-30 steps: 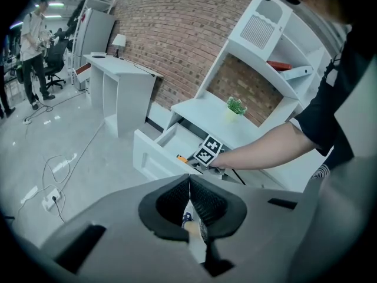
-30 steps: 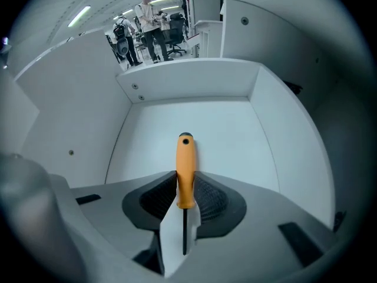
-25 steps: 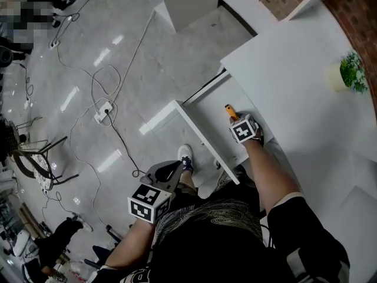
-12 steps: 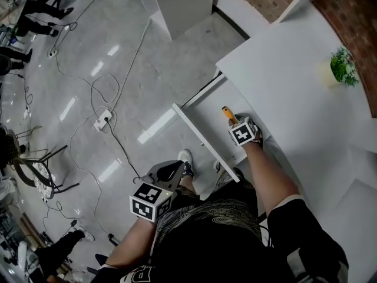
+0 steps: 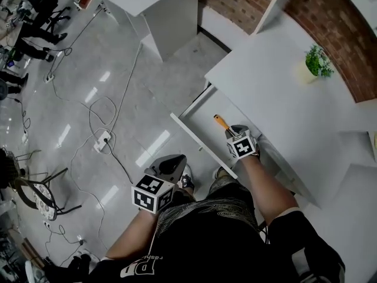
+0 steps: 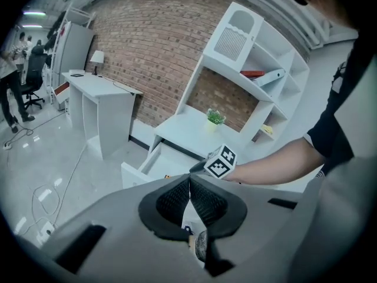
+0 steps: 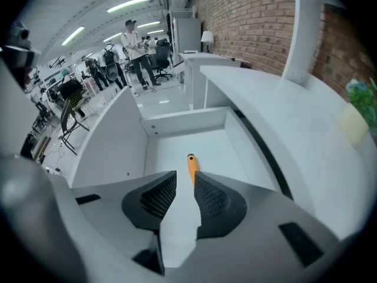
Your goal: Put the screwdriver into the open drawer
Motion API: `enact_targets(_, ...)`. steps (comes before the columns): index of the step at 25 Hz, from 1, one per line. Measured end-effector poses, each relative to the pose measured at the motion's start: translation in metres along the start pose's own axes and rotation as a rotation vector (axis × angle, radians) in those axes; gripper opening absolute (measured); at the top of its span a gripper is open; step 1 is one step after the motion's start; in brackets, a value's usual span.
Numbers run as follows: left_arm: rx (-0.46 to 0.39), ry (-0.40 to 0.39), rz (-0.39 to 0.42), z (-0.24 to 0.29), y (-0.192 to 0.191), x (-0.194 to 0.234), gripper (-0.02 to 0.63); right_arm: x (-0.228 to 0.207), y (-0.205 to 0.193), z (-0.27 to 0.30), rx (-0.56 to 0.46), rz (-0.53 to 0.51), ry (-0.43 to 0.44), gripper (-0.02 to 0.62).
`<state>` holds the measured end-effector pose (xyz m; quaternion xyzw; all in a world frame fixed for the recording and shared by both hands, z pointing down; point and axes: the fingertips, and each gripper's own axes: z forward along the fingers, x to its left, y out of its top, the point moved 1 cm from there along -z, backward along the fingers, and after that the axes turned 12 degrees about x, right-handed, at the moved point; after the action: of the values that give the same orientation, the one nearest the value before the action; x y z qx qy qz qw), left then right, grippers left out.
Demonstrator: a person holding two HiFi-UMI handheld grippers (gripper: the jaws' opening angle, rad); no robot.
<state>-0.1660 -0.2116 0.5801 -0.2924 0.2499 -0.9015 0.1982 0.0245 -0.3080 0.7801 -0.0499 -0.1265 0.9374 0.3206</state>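
Observation:
The screwdriver (image 5: 220, 121) has an orange handle and lies inside the open white drawer (image 5: 197, 108), close to the side nearest the desk. My right gripper (image 5: 235, 131) hovers just behind it. In the right gripper view the handle (image 7: 191, 166) points away from me. The jaws of my right gripper (image 7: 185, 188) stand apart, with bare drawer floor (image 7: 177, 152) showing between them. My left gripper (image 5: 172, 165) hangs low over the floor beside my leg. Its fingertips (image 6: 189, 184) meet, with nothing between them.
The white desk (image 5: 265, 87) above the drawer carries a small potted plant (image 5: 315, 61). The drawer's front panel (image 5: 200, 143) juts toward my legs. Cables and a power strip (image 5: 101, 140) lie on the grey floor. Another white desk (image 5: 171, 10) stands farther off, and people are at the far left.
The head view has swung, so the desk and drawer sit differently in frame. My right gripper stays at the drawer with the orange handle ahead of it. The left gripper has barely moved.

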Motion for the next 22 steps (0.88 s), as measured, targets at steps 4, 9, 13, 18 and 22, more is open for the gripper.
enact_targets(4,-0.057,-0.012,0.038,-0.017,0.028,0.002,0.018,0.017,-0.001,-0.051,-0.093,0.053,-0.003,0.1)
enact_targets(9,-0.09,-0.063,0.139,-0.034,0.049,-0.018,0.018,0.042,0.006,-0.132,-0.257,0.115,-0.004,0.097)
enact_targets(13,-0.103,-0.122,0.208,-0.044,0.057,-0.041,0.018,0.061,0.013,-0.202,-0.406,0.161,-0.017,0.097)
enact_targets(18,-0.122,-0.191,0.284,-0.061,0.062,-0.075,0.018,0.085,0.008,-0.268,-0.522,0.179,-0.041,0.094)
enact_targets(22,-0.113,-0.229,0.329,-0.064,0.061,-0.096,0.018,0.094,-0.002,-0.307,-0.616,0.25,-0.036,0.071)
